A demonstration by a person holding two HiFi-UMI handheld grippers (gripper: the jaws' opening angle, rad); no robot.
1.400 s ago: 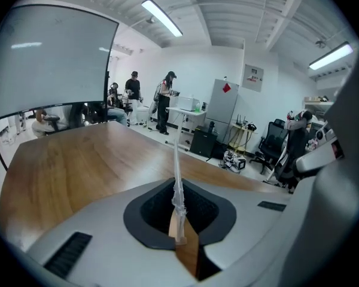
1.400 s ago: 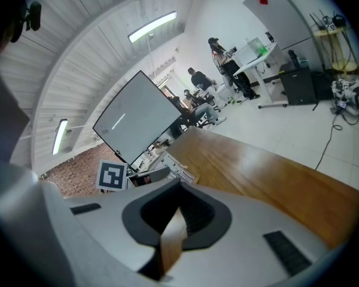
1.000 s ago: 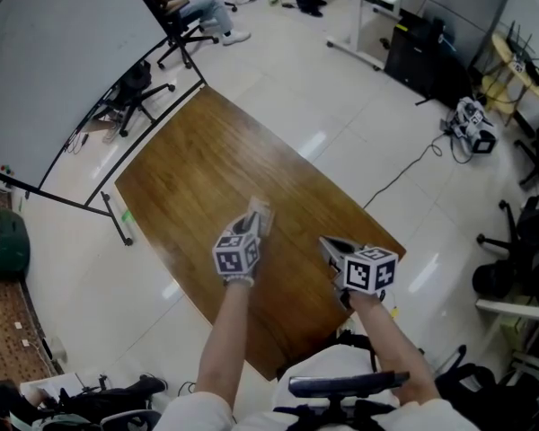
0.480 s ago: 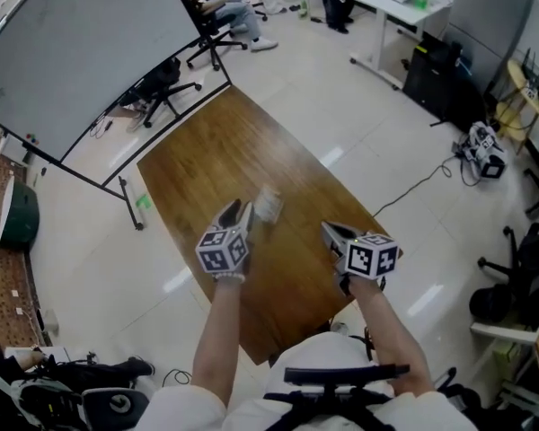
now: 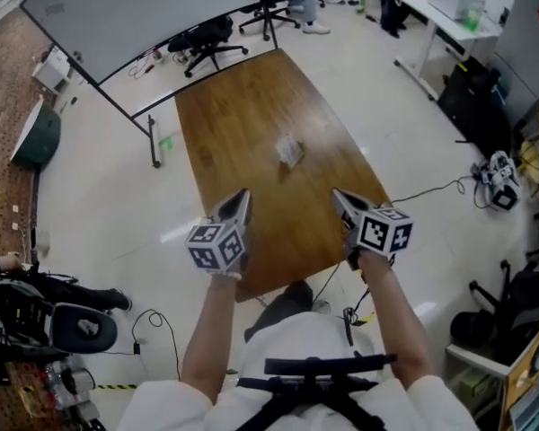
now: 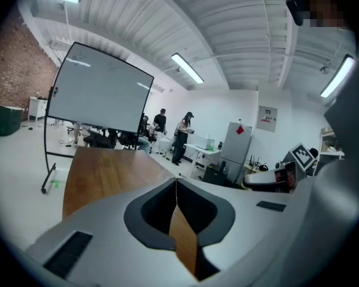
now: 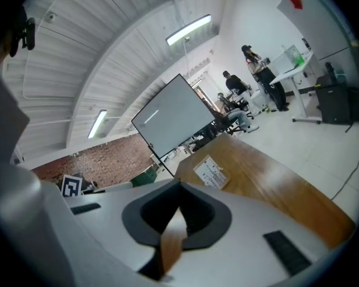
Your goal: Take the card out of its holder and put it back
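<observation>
Nearest, both claws hang over the near end of the table (image 5: 234, 115), touching nothing. The left claw (image 5: 241, 197), at 7 o'clock from the card holder, has just been closing. Its jaws now meet with nothing between them. The right claw (image 5: 339, 196), at 5 o'clock from the holder, is pressed together too and is empty. Farther out, the card holder (image 5: 290, 149) lies flat near the table's middle, printed face up, well apart from both claws. Beyond, at 11 o'clock, stands a whiteboard (image 5: 135, 7).
</observation>
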